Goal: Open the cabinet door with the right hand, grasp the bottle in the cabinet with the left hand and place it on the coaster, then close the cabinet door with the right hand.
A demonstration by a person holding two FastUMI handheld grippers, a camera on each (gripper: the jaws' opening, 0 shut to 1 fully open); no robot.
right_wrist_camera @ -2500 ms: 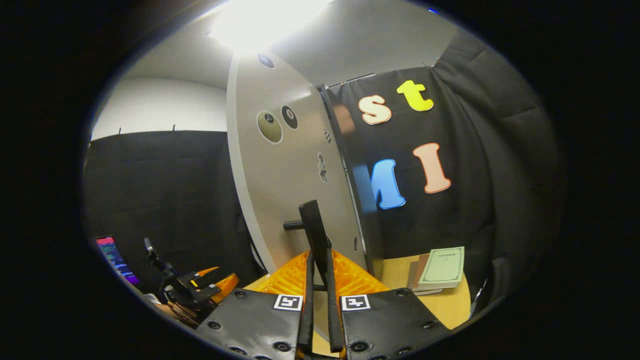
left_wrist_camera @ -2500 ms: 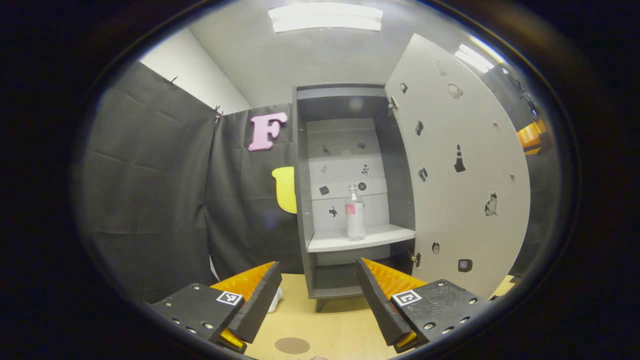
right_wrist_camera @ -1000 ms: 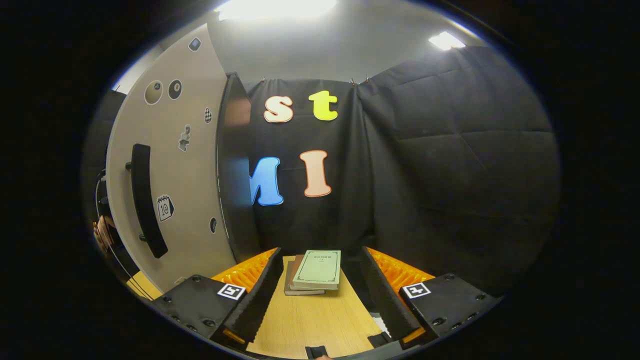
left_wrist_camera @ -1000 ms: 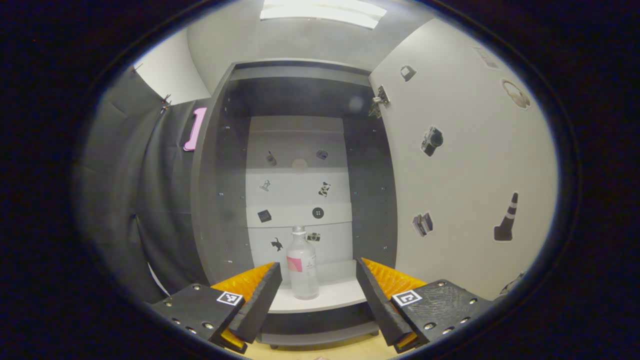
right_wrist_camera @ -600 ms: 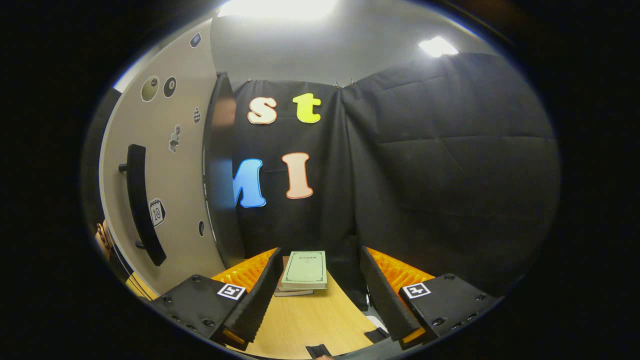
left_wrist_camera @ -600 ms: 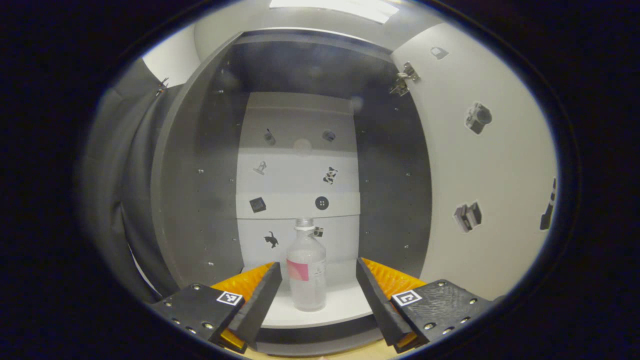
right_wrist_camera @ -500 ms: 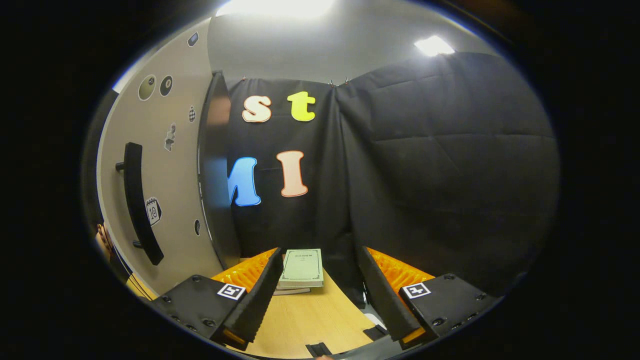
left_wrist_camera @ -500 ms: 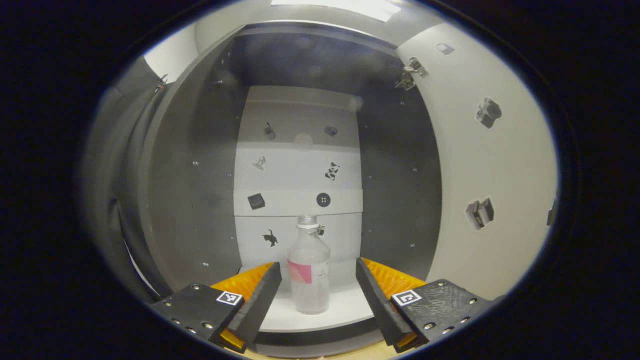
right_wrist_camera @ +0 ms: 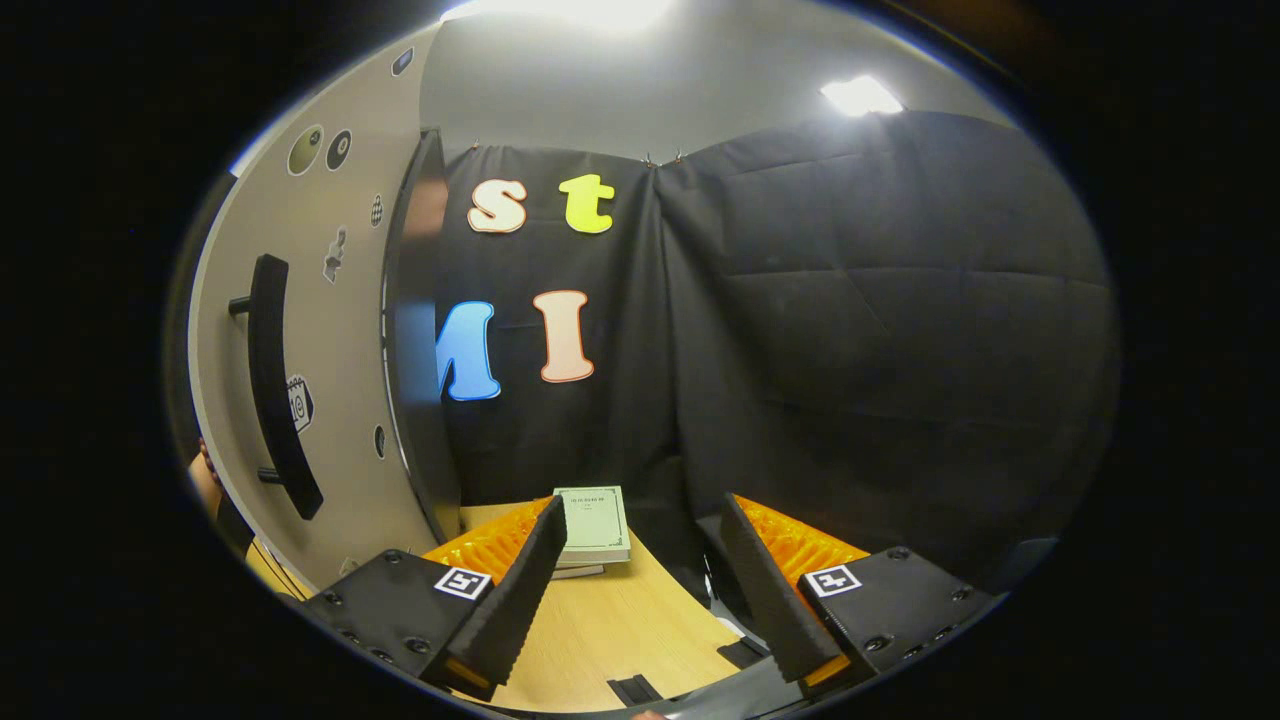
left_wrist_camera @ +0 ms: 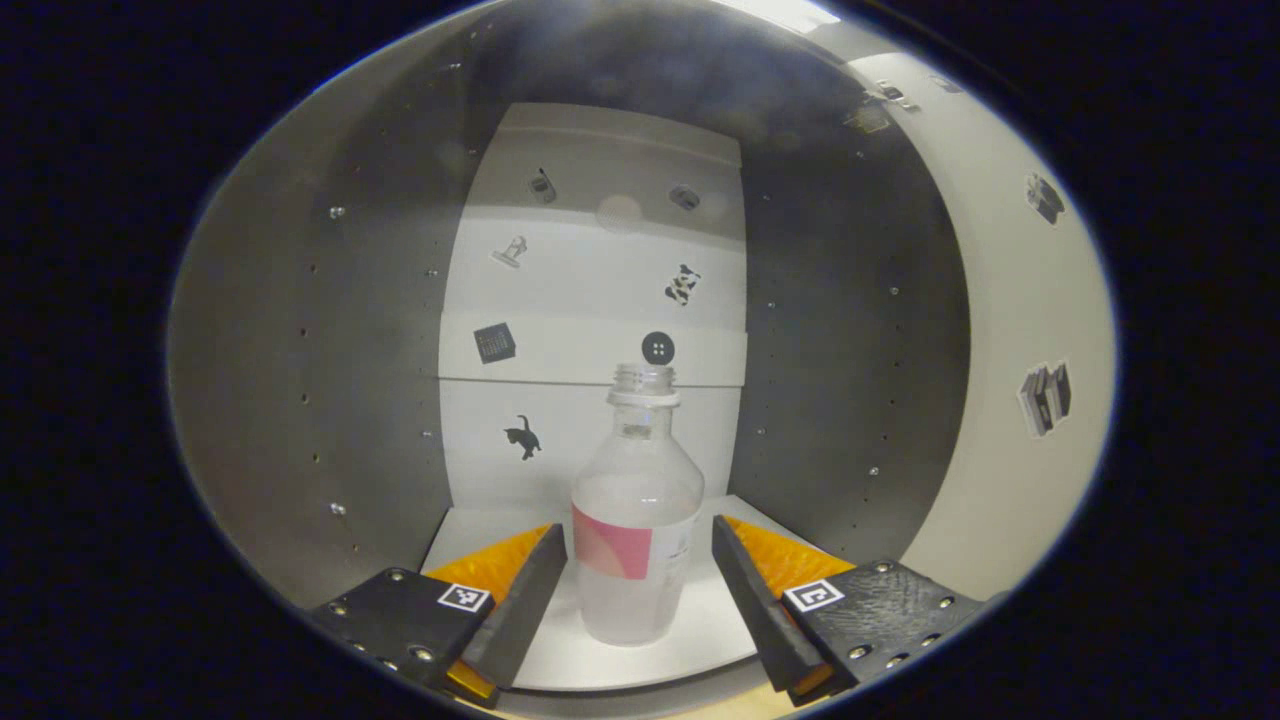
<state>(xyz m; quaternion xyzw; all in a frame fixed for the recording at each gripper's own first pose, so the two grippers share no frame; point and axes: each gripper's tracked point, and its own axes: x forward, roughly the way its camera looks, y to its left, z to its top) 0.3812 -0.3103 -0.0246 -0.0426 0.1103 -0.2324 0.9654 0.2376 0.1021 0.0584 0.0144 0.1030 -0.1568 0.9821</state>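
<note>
A clear bottle (left_wrist_camera: pixel 636 520) with a pink and white label and no cap stands upright on the white shelf (left_wrist_camera: pixel 560 655) inside the open cabinet. My left gripper (left_wrist_camera: pixel 637 600) is open, one finger on each side of the bottle's lower body, with small gaps on both sides. The cabinet door (left_wrist_camera: pixel 1020 340) stands open at the right in the left gripper view. In the right gripper view, that door (right_wrist_camera: pixel 330 330) with its black bar handle (right_wrist_camera: pixel 275 385) is at the left. My right gripper (right_wrist_camera: pixel 640 590) is open over the wooden table, holding nothing.
A stack of books (right_wrist_camera: pixel 592 528) lies on the wooden table (right_wrist_camera: pixel 610 630) in front of my right gripper. The cabinet's grey side walls (left_wrist_camera: pixel 330 380) close in on both sides of the bottle. Stickers dot the cabinet's back panel and door.
My left gripper has moved forward into the cabinet until the bottle stands between its open fingers. My right gripper let go of the door handle, opened and drifted right, away from the door.
</note>
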